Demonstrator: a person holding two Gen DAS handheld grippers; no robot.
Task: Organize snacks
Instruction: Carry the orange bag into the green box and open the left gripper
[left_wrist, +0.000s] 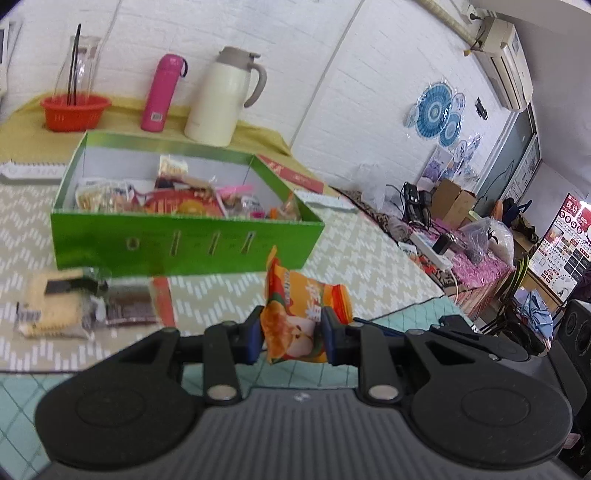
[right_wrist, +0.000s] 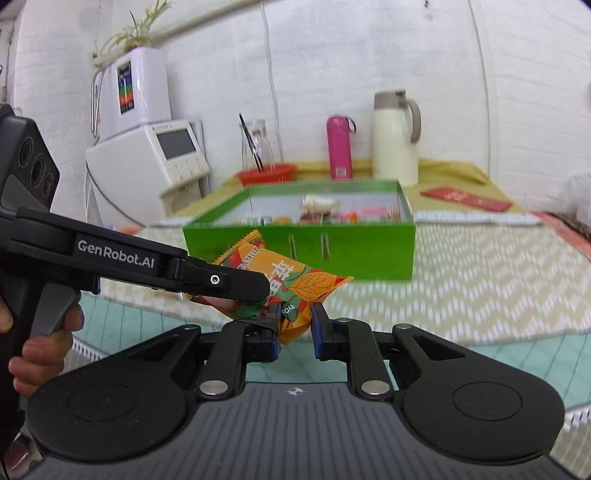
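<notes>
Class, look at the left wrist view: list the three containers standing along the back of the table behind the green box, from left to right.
Orange basket → pink flask → cream thermos jug.

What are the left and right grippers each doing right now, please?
Left gripper: shut on the orange snack packet.
Right gripper: the same packet sits between its jaws; grip cannot be told.

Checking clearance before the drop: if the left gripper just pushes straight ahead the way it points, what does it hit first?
Probably the near wall of the green box. The left gripper, shut on the orange snack packet, points at that wall rather than over its rim; only bare patterned mat lies between. Depth is uncertain.
</notes>
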